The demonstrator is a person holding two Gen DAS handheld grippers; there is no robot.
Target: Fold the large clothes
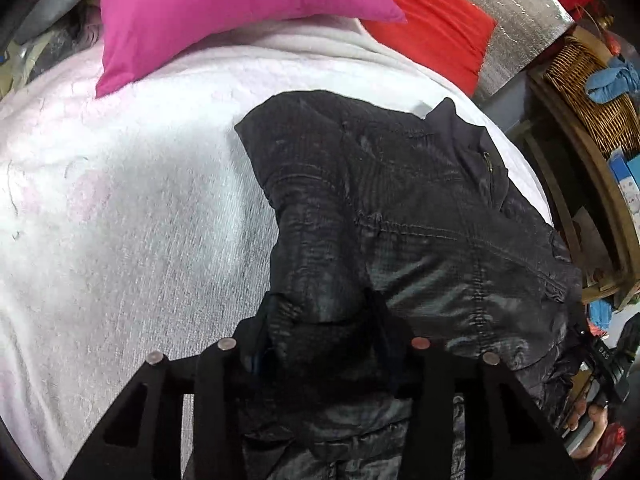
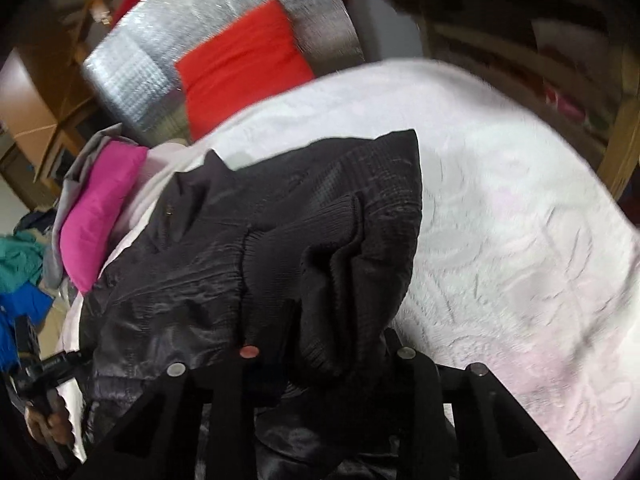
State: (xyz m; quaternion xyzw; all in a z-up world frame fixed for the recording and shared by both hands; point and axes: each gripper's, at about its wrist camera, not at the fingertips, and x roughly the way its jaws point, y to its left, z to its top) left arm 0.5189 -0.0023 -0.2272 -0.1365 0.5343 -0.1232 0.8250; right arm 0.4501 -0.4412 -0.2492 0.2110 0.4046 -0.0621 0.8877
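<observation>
White fleece blanket [image 1: 140, 208], wicker basket [image 1: 592, 92]

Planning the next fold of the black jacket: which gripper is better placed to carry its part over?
Probably right. The right gripper has the ribbed cuff bunched between its fingers, sleeve already lifted over the jacket. The left gripper only straddles a flat fold.

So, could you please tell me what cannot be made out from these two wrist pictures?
- Left gripper, left wrist view: the shiny black quilted jacket covers the fingertips, so the grip is unclear.
- Right gripper, right wrist view: the jacket's ribbed cuff hides the pads.
- Jacket's near end: cut off by both bottom edges.
- Wooden shelves: blurred.
</observation>
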